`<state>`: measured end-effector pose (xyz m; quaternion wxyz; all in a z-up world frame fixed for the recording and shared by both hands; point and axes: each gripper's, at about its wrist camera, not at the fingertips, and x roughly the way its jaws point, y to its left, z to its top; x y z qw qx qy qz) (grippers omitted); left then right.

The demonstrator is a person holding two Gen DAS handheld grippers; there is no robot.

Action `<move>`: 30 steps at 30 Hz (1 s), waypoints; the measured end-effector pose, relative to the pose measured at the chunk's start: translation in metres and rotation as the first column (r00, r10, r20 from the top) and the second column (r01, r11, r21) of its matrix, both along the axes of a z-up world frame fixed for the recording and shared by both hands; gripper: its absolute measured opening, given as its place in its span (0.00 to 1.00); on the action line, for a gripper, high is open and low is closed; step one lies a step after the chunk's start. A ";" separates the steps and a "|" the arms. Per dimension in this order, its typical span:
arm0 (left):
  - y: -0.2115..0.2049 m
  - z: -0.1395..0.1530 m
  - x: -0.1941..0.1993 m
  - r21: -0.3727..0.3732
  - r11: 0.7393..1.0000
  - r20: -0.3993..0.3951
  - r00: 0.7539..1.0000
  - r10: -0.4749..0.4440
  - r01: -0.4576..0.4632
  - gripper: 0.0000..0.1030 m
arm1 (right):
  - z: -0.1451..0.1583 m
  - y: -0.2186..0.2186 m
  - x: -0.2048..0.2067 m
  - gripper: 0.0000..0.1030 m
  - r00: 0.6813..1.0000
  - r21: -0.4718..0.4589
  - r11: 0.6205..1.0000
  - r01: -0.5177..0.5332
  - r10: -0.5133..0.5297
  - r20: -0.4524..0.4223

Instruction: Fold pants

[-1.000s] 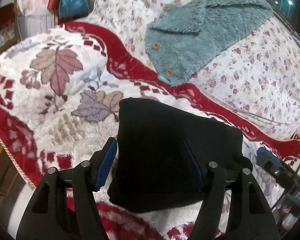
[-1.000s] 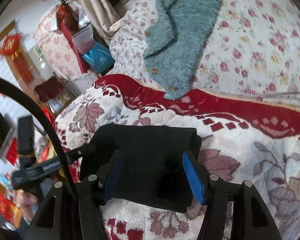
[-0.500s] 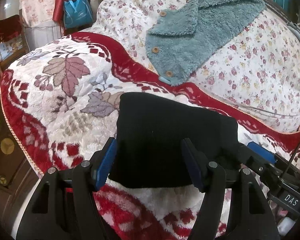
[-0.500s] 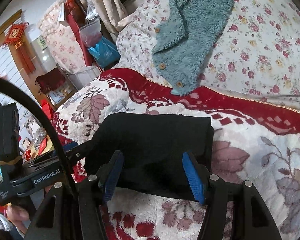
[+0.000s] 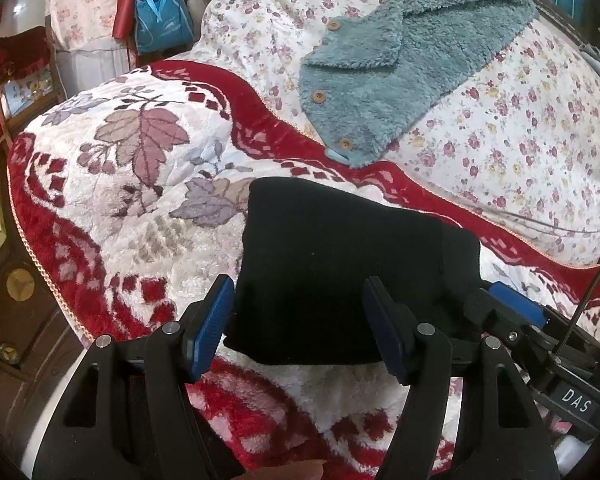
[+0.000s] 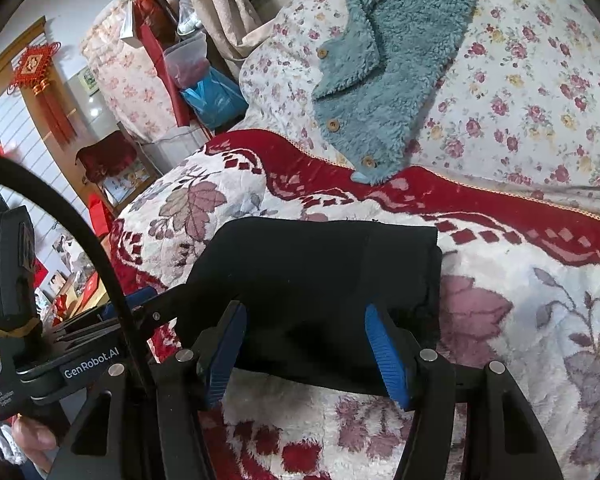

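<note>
The black pants lie folded into a compact rectangle on the red and white leaf-patterned blanket. They also show in the right wrist view. My left gripper is open, its blue pads on either side of the near edge of the pants, empty. My right gripper is open too, just in front of the near edge, empty. The right gripper's tip shows at the pants' right side, and the left gripper shows at their left side.
A teal fleece jacket with wooden buttons lies on a floral quilt behind the blanket. Bags and a cabinet stand beyond the bed's far left. The blanket's edge drops off at the left.
Both grippers have pulled back toward me from the folded pants, which now lie further ahead of the pads. The pants have not moved on the blanket.
</note>
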<state>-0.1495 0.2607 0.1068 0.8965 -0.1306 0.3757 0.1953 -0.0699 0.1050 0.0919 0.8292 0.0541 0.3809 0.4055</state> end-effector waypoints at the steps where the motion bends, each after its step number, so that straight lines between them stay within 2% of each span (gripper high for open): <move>1: 0.000 0.000 0.000 0.001 1.000 -0.001 1.000 -0.002 0.002 0.65 | 0.000 0.000 0.000 0.58 1.000 0.003 1.000 0.001 -0.001 -0.004; 24: 0.000 -0.002 0.001 0.001 1.000 -0.003 1.000 -0.003 0.003 0.65 | -0.001 0.004 0.002 0.58 1.000 0.004 1.000 -0.001 0.001 -0.010; 28: 0.000 0.002 -0.001 0.045 0.999 0.023 1.000 -0.001 0.000 0.65 | -0.002 0.005 0.001 0.58 1.000 0.006 1.000 -0.001 0.001 -0.013; 30: -0.002 0.003 -0.001 0.041 0.999 0.017 1.000 -0.010 0.010 0.65 | -0.001 0.003 0.000 0.58 1.000 0.014 1.000 0.002 -0.002 -0.013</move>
